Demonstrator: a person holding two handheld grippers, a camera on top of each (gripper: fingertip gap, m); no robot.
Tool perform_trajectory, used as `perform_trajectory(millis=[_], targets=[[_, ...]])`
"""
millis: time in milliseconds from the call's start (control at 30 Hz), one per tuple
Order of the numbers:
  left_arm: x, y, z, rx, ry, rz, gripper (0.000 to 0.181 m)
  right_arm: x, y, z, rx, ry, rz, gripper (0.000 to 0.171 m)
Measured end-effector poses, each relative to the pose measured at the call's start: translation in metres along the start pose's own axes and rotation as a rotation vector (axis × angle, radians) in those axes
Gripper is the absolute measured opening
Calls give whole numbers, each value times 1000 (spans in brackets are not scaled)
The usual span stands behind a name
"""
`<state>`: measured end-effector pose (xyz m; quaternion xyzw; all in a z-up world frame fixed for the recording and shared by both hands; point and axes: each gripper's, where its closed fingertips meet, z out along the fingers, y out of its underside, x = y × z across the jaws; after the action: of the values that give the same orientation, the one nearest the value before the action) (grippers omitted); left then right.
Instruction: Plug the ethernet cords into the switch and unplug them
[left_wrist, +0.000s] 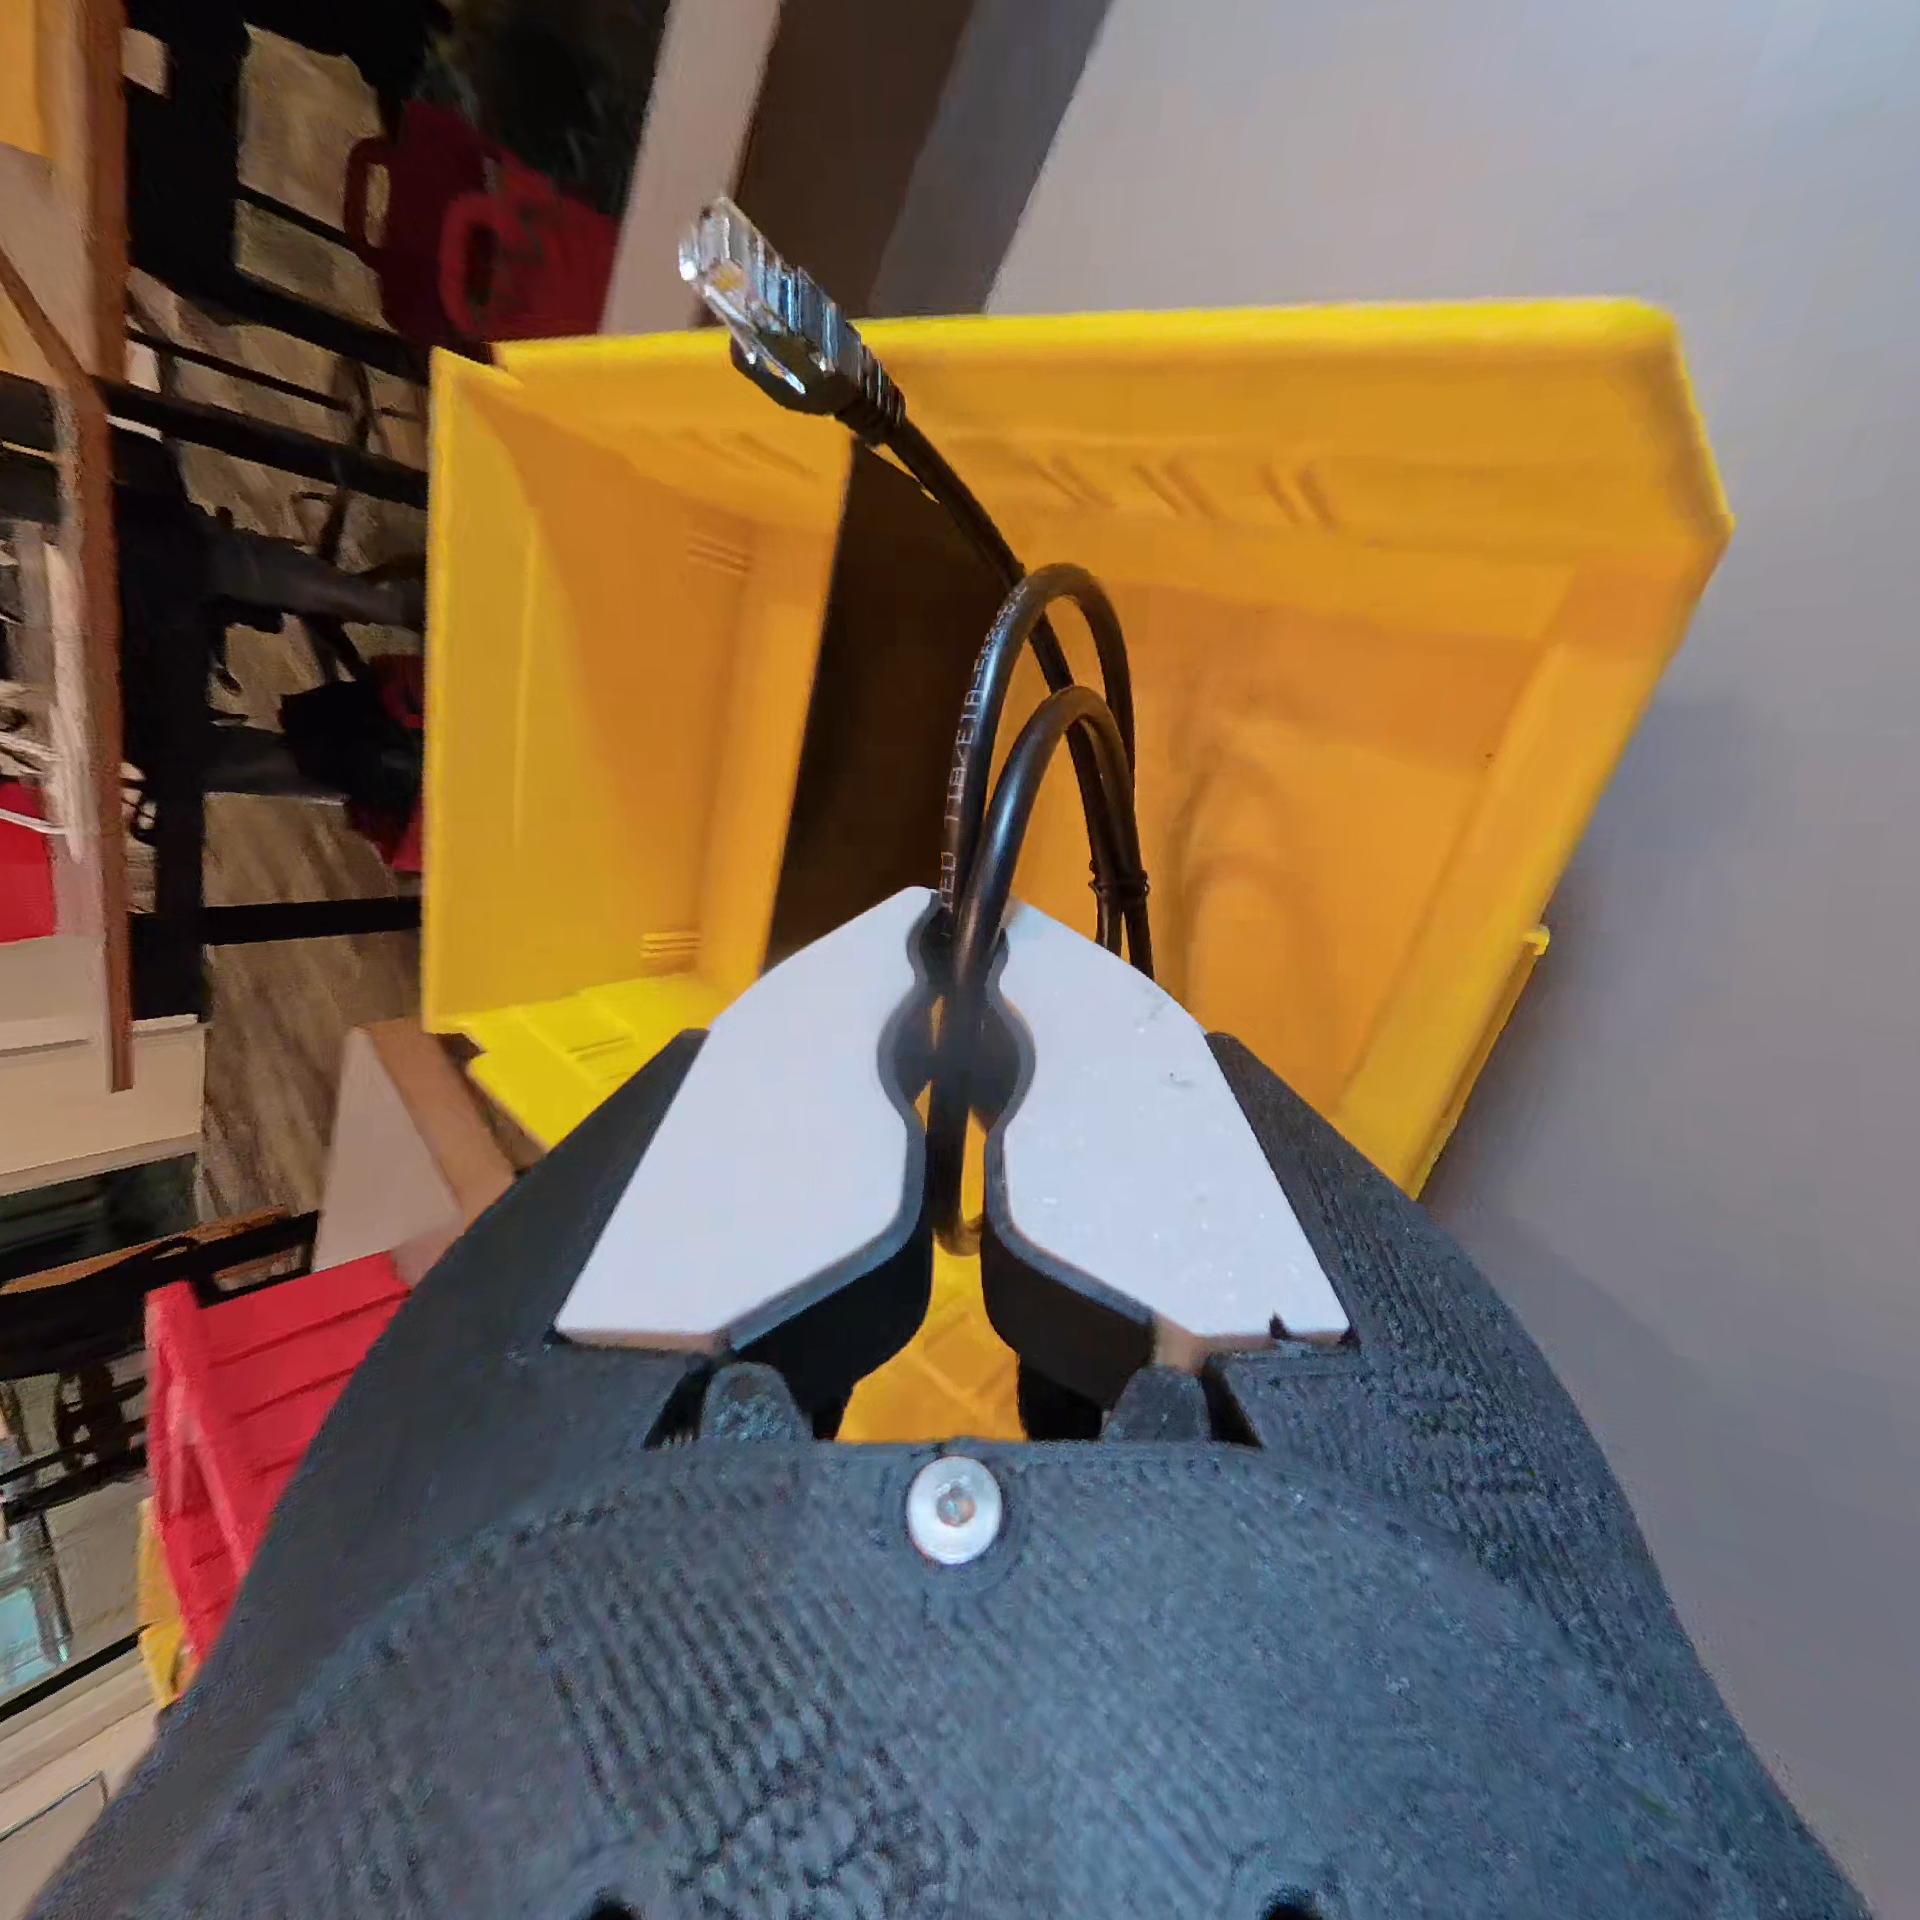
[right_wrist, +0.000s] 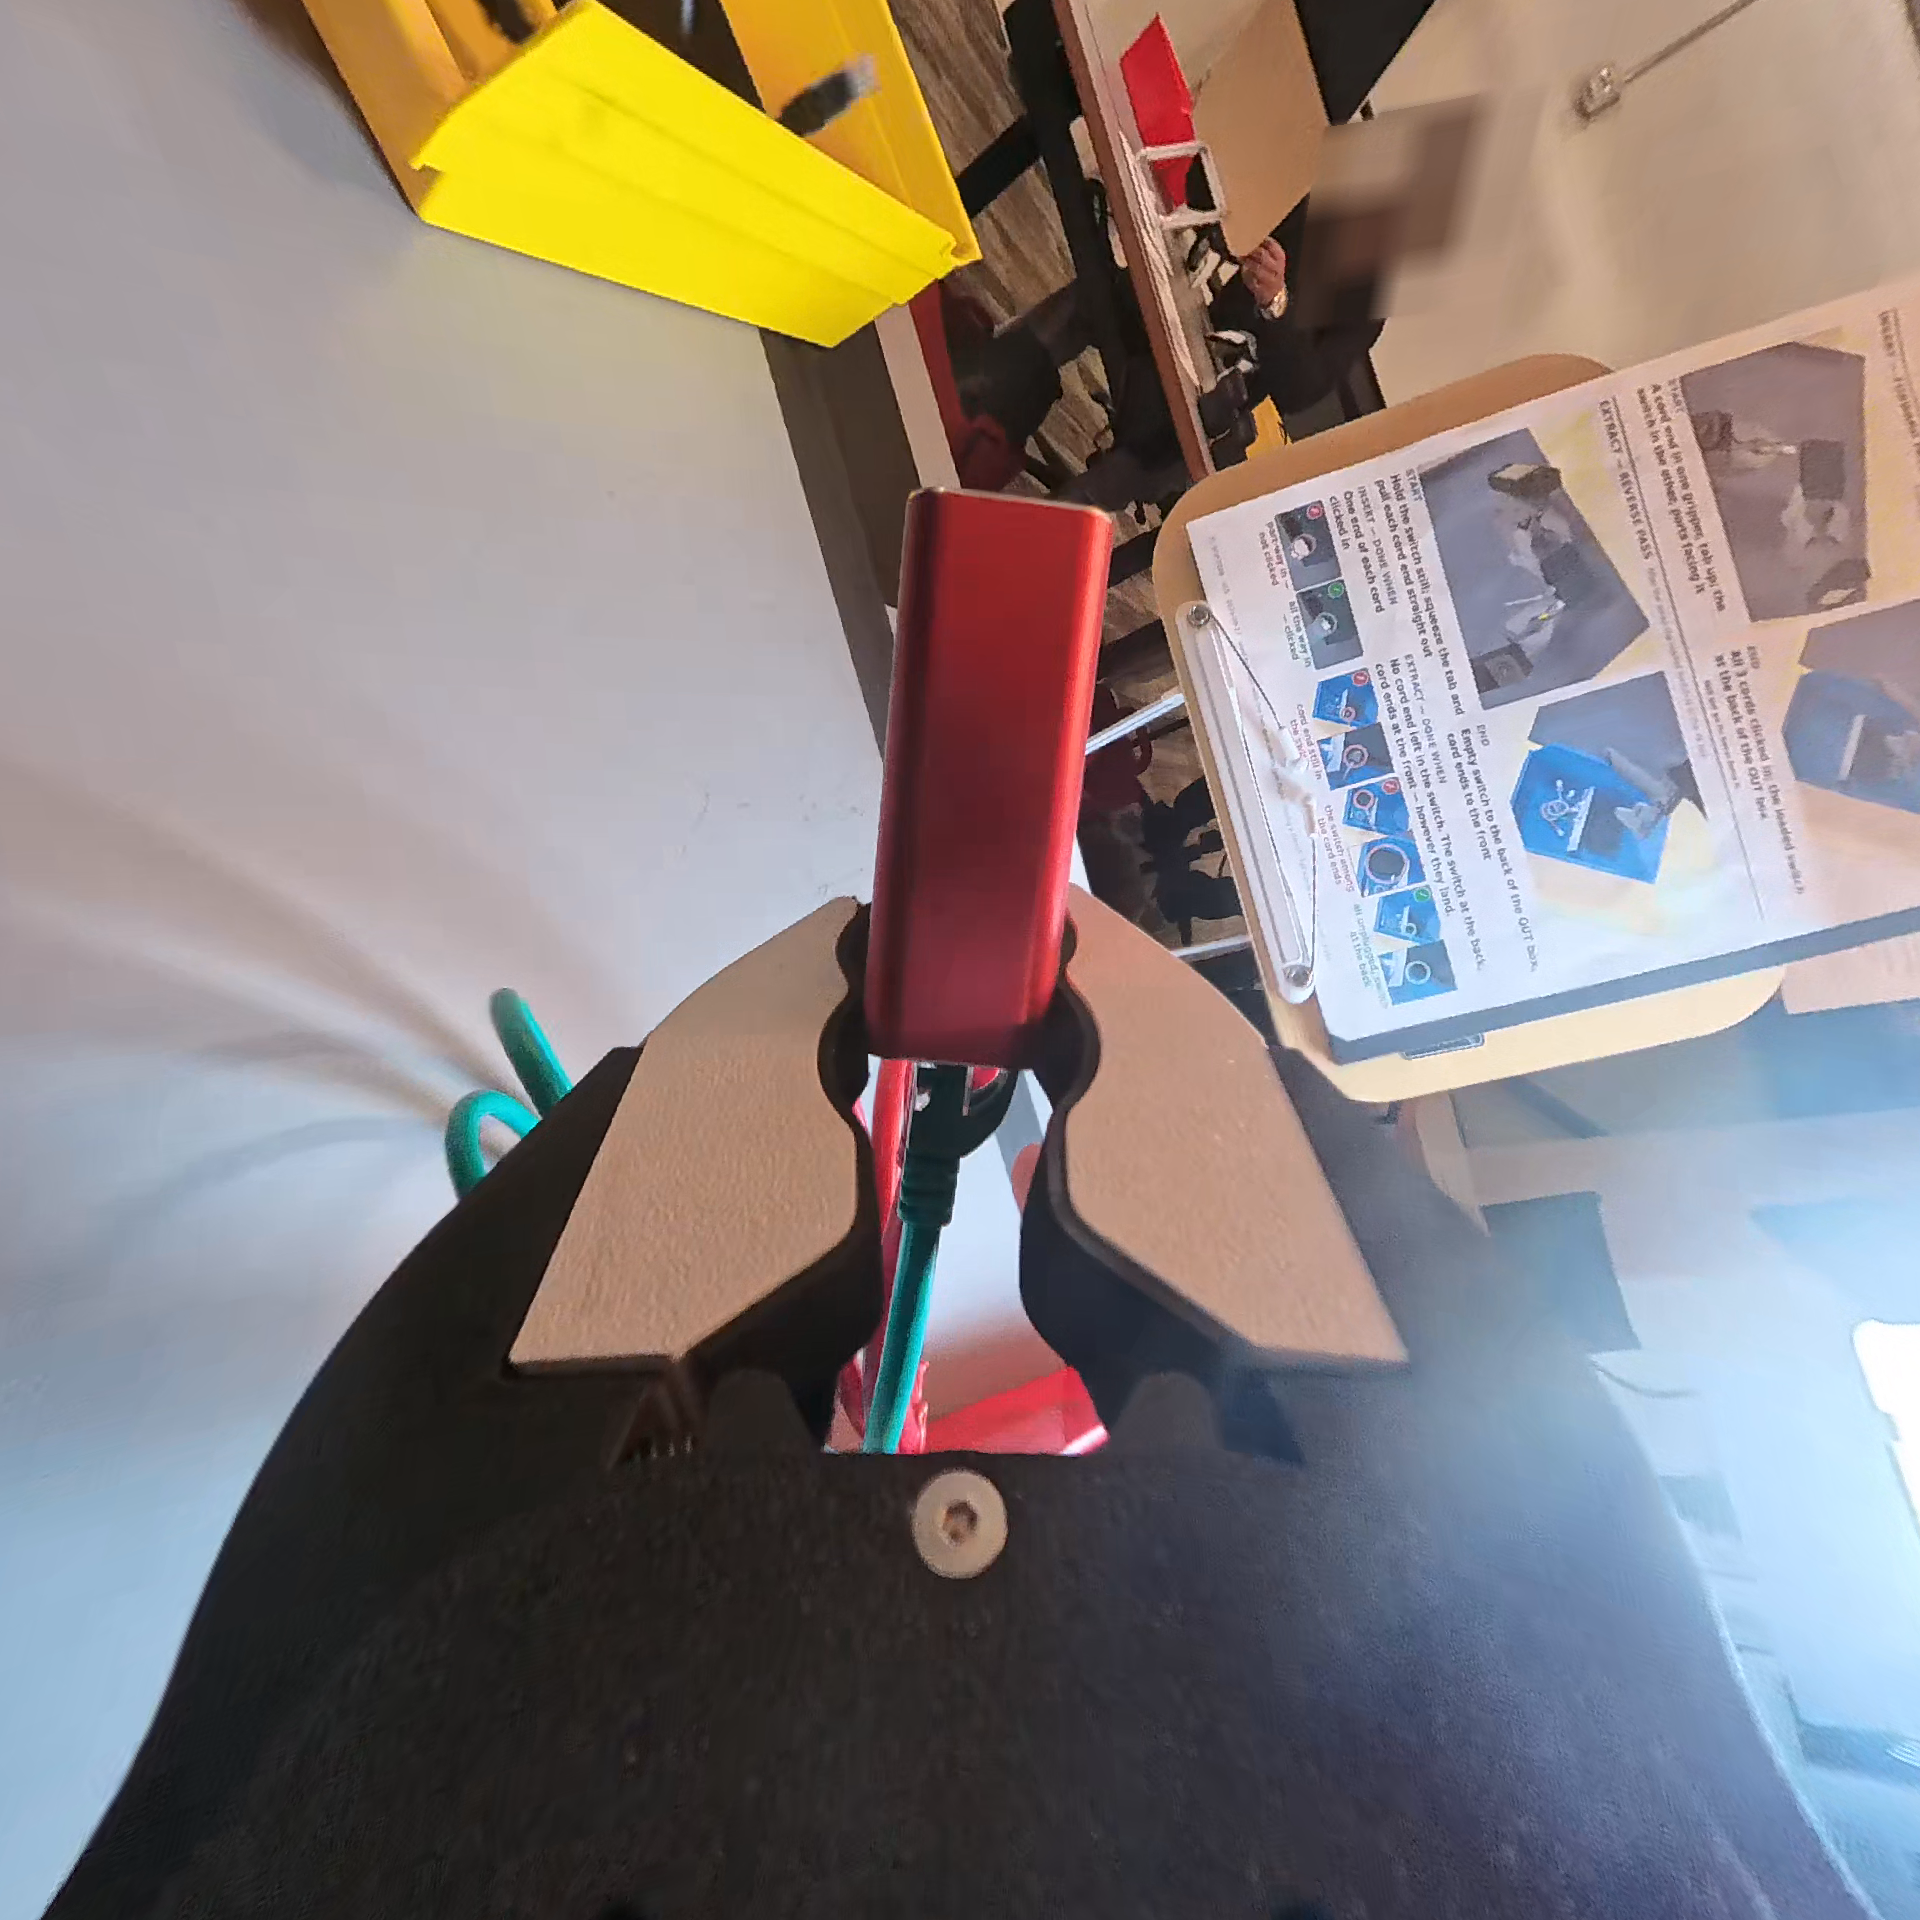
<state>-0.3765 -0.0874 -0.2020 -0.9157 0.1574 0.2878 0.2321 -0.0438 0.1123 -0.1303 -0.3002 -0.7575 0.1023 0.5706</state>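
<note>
The left gripper (left_wrist: 961, 997) is pinched nearly closed on a black ethernet cord (left_wrist: 1039, 717), gripping it by its looped middle, so the clear plug (left_wrist: 753, 286) waves free well beyond the fingertips, above the open yellow bin (left_wrist: 1351, 623) on the pale table (left_wrist: 1766, 935). The right gripper (right_wrist: 961, 997) is clamped around the lower end of a red switch (right_wrist: 987, 748), which stands up out of the jaws; a green cord (right_wrist: 904, 1299) already looks seated in its underside, running back between the fingers, with a loop of it showing to the left. Past that, an instruction sheet (right_wrist: 1507, 707) sits on a wooden stand. The step in hand looks like bringing the black plug to a free port. With so much slack ahead of the grip, the plug will likely wobble; a hold nearer the boot, and the switch's port side turned toward it, should make insertion straighter.
</note>
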Motion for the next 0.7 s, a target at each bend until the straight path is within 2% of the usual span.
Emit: perform_trajectory(millis=[33,167,267,333,433,500,567,700], targets=[[-8,-6,-11,20,-16,1,4,0,2,-1,2,-2,11,29],[-31,-30,-72,91,-22,-19,4,1,5,-5,9,-1,46,29],[-19,-56,-119,191,86,-51,4,0,4,-5,8,-1,40,29],[14,-77,-146,280,266,-81,4,-1,2,-6,11,-1,37,29],[90,-101,-178,401,641,-55,4,-2,-1,-10,19,-3,39,29],[140,-104,-181,415,849,-23,4,-3,-2,-12,20,-4,40,29],[182,-100,-166,374,985,4,4,-4,-2,-15,18,-4,40,29],[236,-86,-118,244,1085,27,5,-6,0,-18,13,-5,41,29]])
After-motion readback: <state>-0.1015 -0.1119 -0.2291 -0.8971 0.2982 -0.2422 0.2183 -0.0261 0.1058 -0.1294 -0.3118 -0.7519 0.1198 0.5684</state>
